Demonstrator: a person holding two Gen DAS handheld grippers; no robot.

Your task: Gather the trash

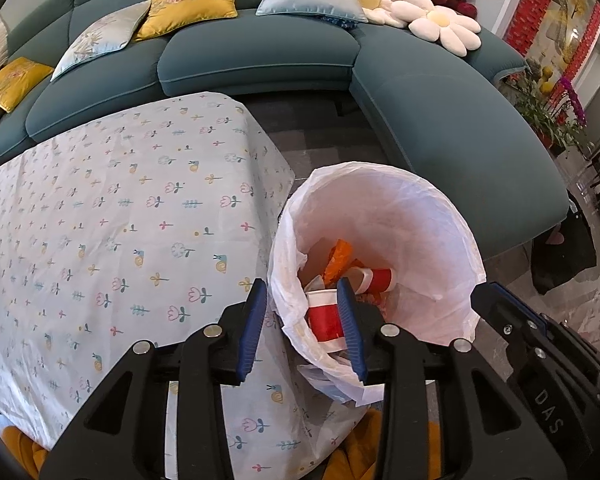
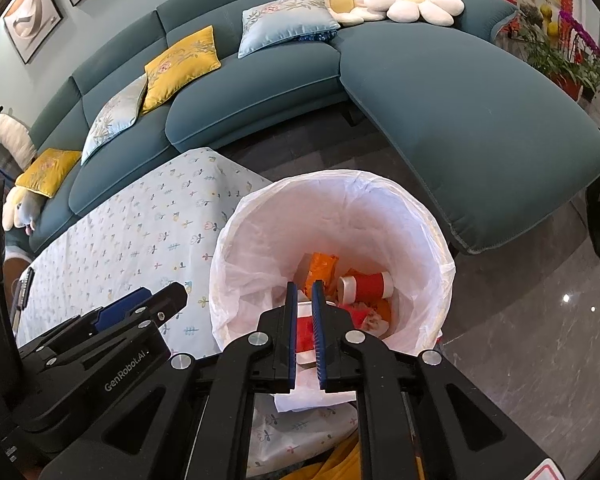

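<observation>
A bin lined with a white bag (image 1: 384,208) (image 2: 340,208) stands on the floor beside the cloth-covered table. Inside lie an orange wrapper (image 1: 340,258) (image 2: 320,266), a red paper cup on its side (image 1: 380,278) (image 2: 370,285) and a red-and-white cup (image 1: 325,316) (image 2: 305,330). My left gripper (image 1: 301,284) hangs open over the bin's near rim, with nothing touching its blue pads. My right gripper (image 2: 304,283) hovers over the bin's mouth. Its pads stand a narrow gap apart and hold nothing.
A table under a white floral cloth (image 1: 120,220) (image 2: 140,232) sits left of the bin. A teal corner sofa (image 1: 440,128) (image 2: 460,120) with cushions wraps behind and to the right. A black bag (image 1: 560,256) rests on the marble floor (image 2: 540,340).
</observation>
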